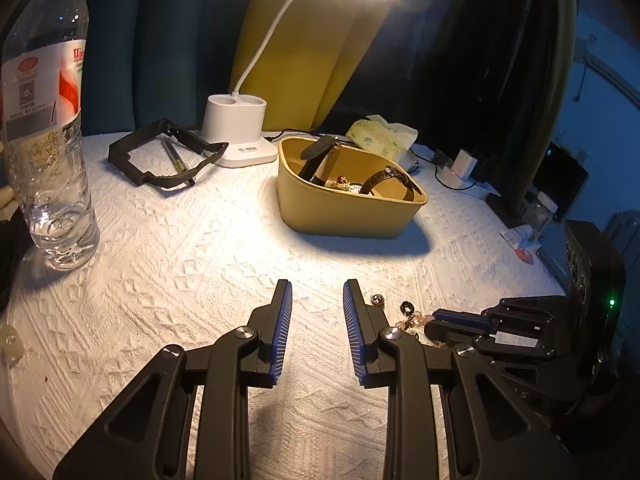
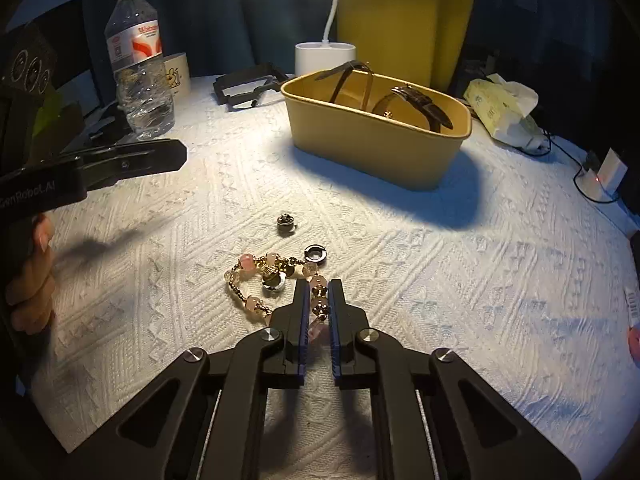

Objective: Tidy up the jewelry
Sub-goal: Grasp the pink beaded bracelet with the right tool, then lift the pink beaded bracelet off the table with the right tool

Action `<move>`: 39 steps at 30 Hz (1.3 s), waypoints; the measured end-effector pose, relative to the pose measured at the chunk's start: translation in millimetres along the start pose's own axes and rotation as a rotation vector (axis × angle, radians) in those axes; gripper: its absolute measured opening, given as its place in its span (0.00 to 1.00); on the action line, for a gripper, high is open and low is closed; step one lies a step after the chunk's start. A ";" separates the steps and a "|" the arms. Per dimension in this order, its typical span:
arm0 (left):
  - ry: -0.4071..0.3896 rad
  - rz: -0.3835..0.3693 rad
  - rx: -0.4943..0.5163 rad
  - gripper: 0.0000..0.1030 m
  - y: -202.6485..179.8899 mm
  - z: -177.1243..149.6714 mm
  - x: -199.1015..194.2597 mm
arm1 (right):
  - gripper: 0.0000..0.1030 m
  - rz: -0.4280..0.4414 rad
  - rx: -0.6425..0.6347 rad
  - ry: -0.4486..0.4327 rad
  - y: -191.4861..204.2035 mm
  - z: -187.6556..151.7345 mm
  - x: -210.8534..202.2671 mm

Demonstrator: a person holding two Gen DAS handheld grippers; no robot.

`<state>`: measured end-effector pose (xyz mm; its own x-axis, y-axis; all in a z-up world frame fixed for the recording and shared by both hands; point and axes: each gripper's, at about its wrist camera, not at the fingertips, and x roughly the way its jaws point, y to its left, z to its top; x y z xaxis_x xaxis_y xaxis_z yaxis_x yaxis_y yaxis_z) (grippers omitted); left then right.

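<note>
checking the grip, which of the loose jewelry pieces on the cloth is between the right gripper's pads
The pink bead bracelet: the right hand-held gripper is shut on its beads. The two small rings lie apart, untouched.

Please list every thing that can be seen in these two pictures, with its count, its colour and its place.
bead bracelet: one, pink and gold, on the cloth, one end between the right gripper's pads
small rings: two, dark metal, on the cloth beside the bracelet
box: one, yellow, mid table
watches: two or more, brown straps, in the box
water bottle: one, clear, far left
lamp: one, white, behind the box
black frame: one, left of the lamp
tissue pack: one, pale green, right of the box
tablecloth: one, white
left gripper: open, empty
right gripper: shut on the bracelet
</note>
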<state>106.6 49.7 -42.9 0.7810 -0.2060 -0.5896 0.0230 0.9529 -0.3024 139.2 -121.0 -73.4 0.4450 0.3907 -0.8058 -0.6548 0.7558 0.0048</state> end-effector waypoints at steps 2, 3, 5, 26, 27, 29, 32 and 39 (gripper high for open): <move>-0.004 -0.004 -0.005 0.28 0.5 0.0 -0.8 | 0.08 -0.013 -0.011 -0.023 2.7 2.5 -4.9; -0.007 -0.006 -0.006 0.28 0.7 -0.1 -1.3 | 0.08 -0.022 -0.022 -0.040 4.9 4.7 -8.9; -0.011 -0.013 -0.011 0.28 1.5 -0.3 -2.2 | 0.08 -0.034 -0.042 -0.067 10.2 9.0 -14.7; -0.004 0.016 -0.004 0.28 -0.7 -2.5 -3.5 | 0.08 -0.063 -0.093 -0.217 21.9 26.6 -52.2; 0.001 0.021 0.008 0.28 -3.7 -2.9 -2.9 | 0.08 -0.063 -0.087 -0.222 18.8 25.8 -53.3; 0.011 0.025 0.032 0.28 -10.7 -3.6 -1.7 | 0.08 -0.063 -0.075 -0.229 13.9 23.9 -55.5; 0.032 0.023 0.064 0.28 -22.2 -5.2 2.2 | 0.08 -0.060 -0.052 -0.238 3.7 19.5 -58.3; 0.090 0.007 0.092 0.28 -51.3 -9.3 19.9 | 0.08 -0.051 0.016 -0.261 -24.8 7.1 -63.4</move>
<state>115.1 -5.3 -46.1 0.7221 -0.2148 -0.6576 0.0784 0.9699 -0.2307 131.6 -160.7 -18.2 0.6209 0.4725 -0.6255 -0.6185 0.7856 -0.0205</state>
